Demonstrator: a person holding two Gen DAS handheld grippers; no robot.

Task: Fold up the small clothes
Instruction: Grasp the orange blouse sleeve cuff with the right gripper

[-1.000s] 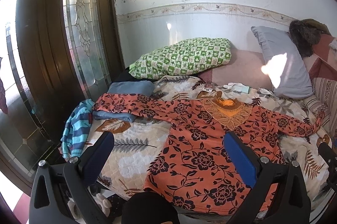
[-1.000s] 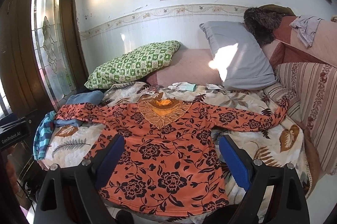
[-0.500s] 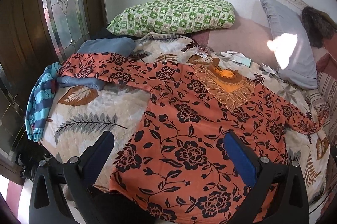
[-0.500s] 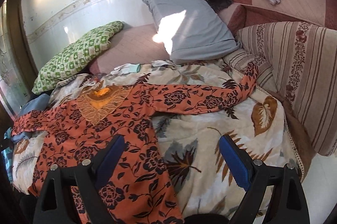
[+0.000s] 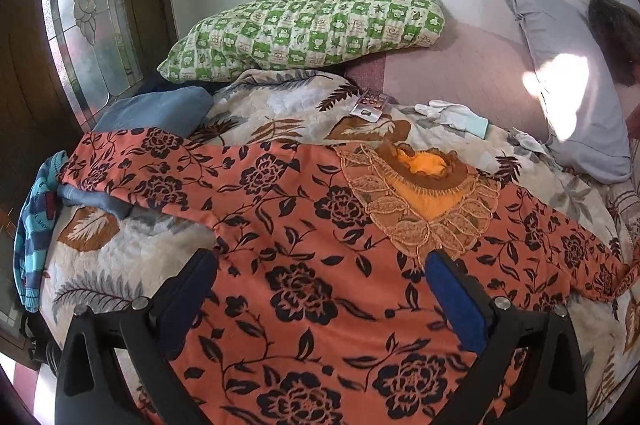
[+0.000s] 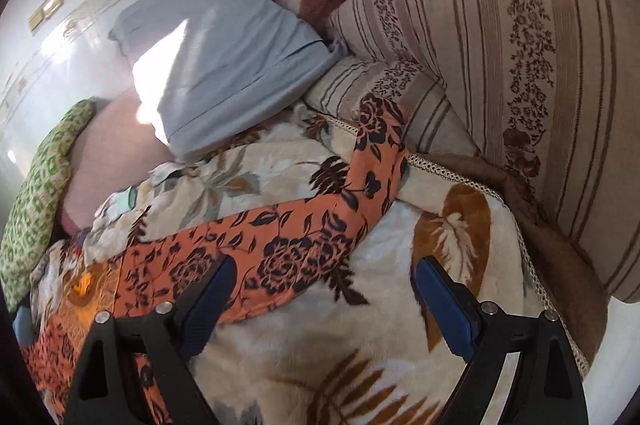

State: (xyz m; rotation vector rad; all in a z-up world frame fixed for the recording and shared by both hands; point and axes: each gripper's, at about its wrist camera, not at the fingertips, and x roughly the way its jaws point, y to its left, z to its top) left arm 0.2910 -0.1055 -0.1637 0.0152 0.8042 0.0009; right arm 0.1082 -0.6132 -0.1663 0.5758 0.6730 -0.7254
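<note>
The orange floral blouse [image 5: 320, 265] lies flat and face up on the leaf-print blanket [image 5: 120, 265] covering the bed, both sleeves spread out; its lace collar [image 5: 424, 201] points toward 12 o'clock in the left wrist view.

The left tongs [image 5: 320, 281] hover low over the blouse body, tilted forward and down, spread wide with nothing between them. I cannot tell whether the fingers touch the cloth.

The right tongs [image 6: 322, 289] are rolled to one side above the blanket, also wide apart and empty. The right sleeve [image 6: 320, 225] runs from 8 o'clock toward 1 o'clock, passing beside their left finger [image 6: 208, 297].

Beyond the collar sit a green checked pillow [image 5: 312, 29] at 12 o'clock and a grey pillow [image 5: 560, 73] at 2 o'clock. A striped blue garment [image 5: 34, 225] hangs off the bed edge at 9 o'clock.
</note>
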